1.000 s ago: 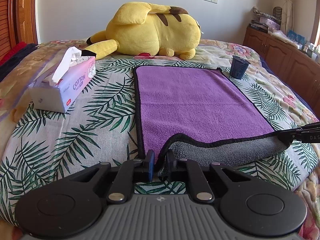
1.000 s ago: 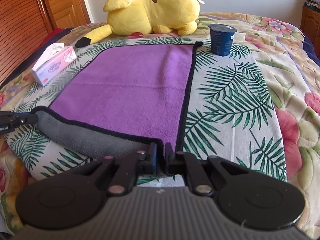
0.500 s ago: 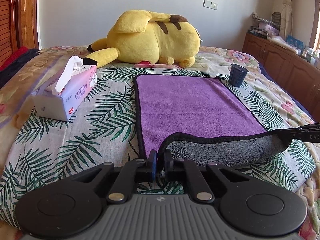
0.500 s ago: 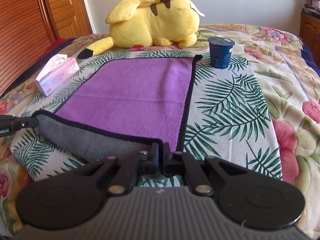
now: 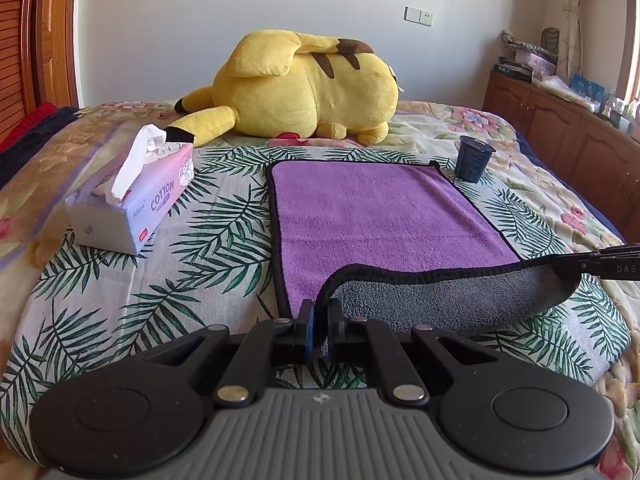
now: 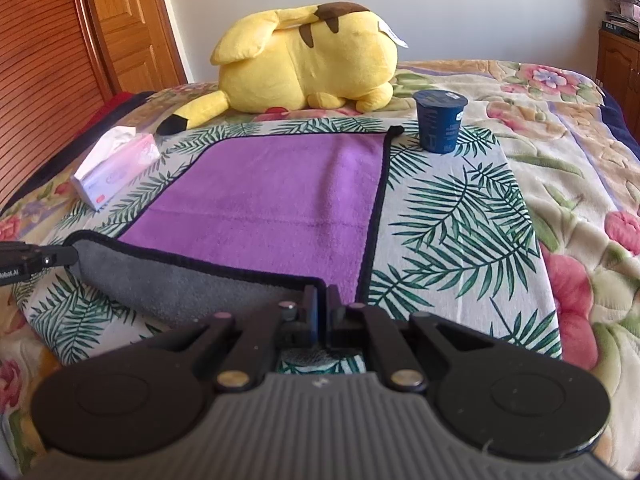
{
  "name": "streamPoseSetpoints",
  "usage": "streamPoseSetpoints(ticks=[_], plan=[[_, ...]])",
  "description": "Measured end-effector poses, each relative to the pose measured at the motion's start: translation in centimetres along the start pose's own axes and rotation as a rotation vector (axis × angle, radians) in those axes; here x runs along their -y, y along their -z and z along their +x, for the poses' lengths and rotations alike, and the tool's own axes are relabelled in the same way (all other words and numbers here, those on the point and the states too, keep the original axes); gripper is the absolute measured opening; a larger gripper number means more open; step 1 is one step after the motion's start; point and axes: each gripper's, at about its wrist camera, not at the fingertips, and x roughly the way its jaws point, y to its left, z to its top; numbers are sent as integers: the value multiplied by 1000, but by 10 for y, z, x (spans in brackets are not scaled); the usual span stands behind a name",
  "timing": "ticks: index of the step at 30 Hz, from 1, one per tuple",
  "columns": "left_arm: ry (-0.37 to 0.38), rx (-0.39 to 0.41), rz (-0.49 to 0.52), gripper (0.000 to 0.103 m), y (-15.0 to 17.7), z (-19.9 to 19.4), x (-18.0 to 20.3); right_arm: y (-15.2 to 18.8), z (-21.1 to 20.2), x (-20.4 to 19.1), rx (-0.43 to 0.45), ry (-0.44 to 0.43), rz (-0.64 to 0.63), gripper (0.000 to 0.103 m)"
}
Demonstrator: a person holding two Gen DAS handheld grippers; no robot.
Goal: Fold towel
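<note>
A purple towel [image 5: 380, 216] with black trim and a grey underside lies on the palm-leaf bedspread; it also shows in the right wrist view [image 6: 272, 200]. My left gripper [image 5: 321, 316] is shut on its near left corner. My right gripper [image 6: 322, 304] is shut on its near right corner. The near edge is lifted and turned over, so the grey underside [image 5: 452, 300] faces up between the two grippers. Each gripper's tip shows at the edge of the other's view, the right one [image 5: 596, 266] and the left one [image 6: 28, 260].
A yellow plush toy [image 5: 304, 88] lies beyond the towel's far edge. A pink tissue pack [image 5: 132, 200] sits to the left. A dark blue cup [image 5: 474, 158] stands at the far right corner. Wooden cabinets [image 5: 568, 132] line the right wall, a wooden door [image 6: 120, 24] the left.
Both grippers have risen and moved forward with the towel's near corners. The grey flap has lifted further over the purple side.
</note>
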Motion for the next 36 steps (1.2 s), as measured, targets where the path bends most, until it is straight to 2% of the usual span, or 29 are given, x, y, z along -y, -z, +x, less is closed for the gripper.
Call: streamPoseSetpoints(ticks=[14,26,36], plan=[[-6,33,34,0,-20,10,0,-19,10,2,47,5,-50,4],[-7,13,42,0,-29,34,-8,-29,25,1,40,24,-103,4],[14,24,42,0,-44,33,-6,-43,22,-1,66,32,-122,4]])
